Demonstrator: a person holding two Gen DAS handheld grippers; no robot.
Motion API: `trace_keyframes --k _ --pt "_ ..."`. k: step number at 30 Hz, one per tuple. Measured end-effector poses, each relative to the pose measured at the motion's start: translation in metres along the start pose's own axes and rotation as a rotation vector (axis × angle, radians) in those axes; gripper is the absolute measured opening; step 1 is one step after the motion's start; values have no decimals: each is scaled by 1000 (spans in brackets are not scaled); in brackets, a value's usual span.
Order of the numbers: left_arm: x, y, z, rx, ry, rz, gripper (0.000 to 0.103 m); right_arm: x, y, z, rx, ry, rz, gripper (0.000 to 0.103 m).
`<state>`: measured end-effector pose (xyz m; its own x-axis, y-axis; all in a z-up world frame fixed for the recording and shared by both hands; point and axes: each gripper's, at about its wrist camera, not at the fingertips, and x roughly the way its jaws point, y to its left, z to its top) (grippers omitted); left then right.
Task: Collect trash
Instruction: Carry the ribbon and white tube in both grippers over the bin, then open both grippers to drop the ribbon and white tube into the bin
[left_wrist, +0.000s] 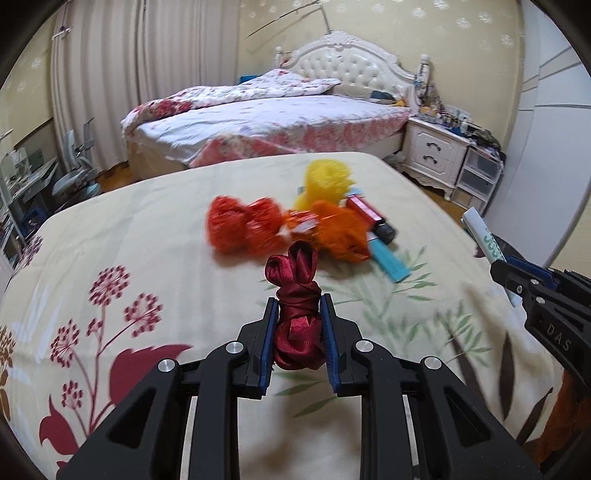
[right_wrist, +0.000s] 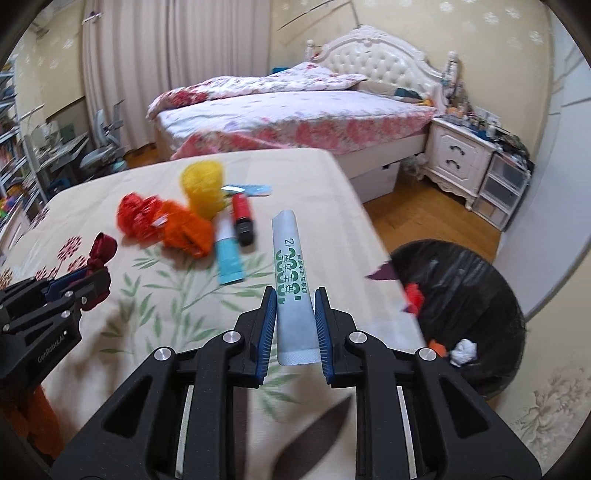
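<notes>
My left gripper (left_wrist: 298, 304) is shut on a knotted dark red ribbon bundle (left_wrist: 297, 295) and holds it above the flowered bedspread (left_wrist: 110, 229). My right gripper (right_wrist: 294, 299) is shut on a white sachet with green print (right_wrist: 293, 266), over the bed's right side. More trash lies ahead on the bed: red mesh (left_wrist: 240, 229), orange mesh (left_wrist: 340, 232), yellow mesh (left_wrist: 325, 181), a red and black packet (right_wrist: 243, 218) and a blue wrapper (right_wrist: 229, 258). A black-lined trash bin (right_wrist: 469, 295) stands on the floor at the right.
The bin holds a white crumpled scrap (right_wrist: 463, 350) and red scraps (right_wrist: 413, 297). A second bed (left_wrist: 266, 122) with a white headboard stands behind. A white nightstand (left_wrist: 436, 147) is at its right, a desk and chair (left_wrist: 74, 173) at the left.
</notes>
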<state>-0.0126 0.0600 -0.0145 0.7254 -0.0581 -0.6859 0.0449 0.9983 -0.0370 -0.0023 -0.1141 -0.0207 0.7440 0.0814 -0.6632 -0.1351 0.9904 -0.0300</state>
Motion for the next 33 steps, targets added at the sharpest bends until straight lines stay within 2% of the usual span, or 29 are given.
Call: trace_keyframes --k 12,21,33 --pt "13 -100 31 143 -70 -155 24 -2 -91 1 138 -44 -200 21" --pt "40 -156 49 219 -74 -218 24 11 -130 -3 213 -51 -253 21" --pt "75 -203 60 290 -44 -236 24 34 -161 -7 284 -39 -277 21"
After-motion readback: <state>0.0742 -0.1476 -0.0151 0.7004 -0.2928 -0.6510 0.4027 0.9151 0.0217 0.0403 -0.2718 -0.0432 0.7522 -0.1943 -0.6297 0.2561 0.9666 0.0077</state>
